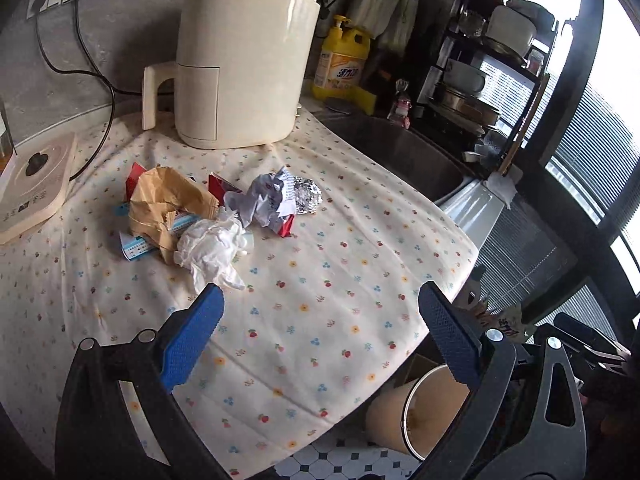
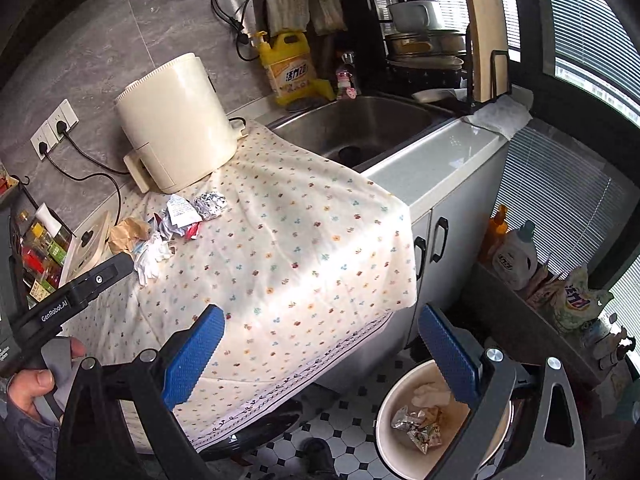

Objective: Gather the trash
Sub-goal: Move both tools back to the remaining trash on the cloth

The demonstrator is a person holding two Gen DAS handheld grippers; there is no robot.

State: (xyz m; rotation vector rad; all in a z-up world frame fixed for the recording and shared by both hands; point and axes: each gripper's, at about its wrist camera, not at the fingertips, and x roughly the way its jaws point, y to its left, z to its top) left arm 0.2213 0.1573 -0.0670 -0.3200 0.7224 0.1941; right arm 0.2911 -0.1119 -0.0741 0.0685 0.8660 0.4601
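Observation:
A pile of trash lies on the flowered cloth (image 1: 320,288): crumpled brown paper (image 1: 164,204), white tissue (image 1: 212,248), grey printed paper (image 1: 264,200), a foil ball (image 1: 308,196) and red wrappers (image 1: 220,184). My left gripper (image 1: 320,336) is open and empty, just in front of the tissue. My right gripper (image 2: 320,356) is open and empty, over the cloth's front edge, above and left of the beige bin (image 2: 404,432). The bin holds a foil wrapper (image 2: 416,424) and tissue. The pile also shows in the right wrist view (image 2: 172,220). The left gripper's body (image 2: 72,296) appears there at the left.
A cream air fryer (image 1: 240,64) stands behind the pile. A scale-like pad (image 1: 32,188) with a cable is at left. A steel sink (image 2: 360,128), yellow detergent bottle (image 2: 288,68) and dish rack (image 2: 424,40) lie to the right. Bottles and bags (image 2: 516,256) stand on the floor ledge.

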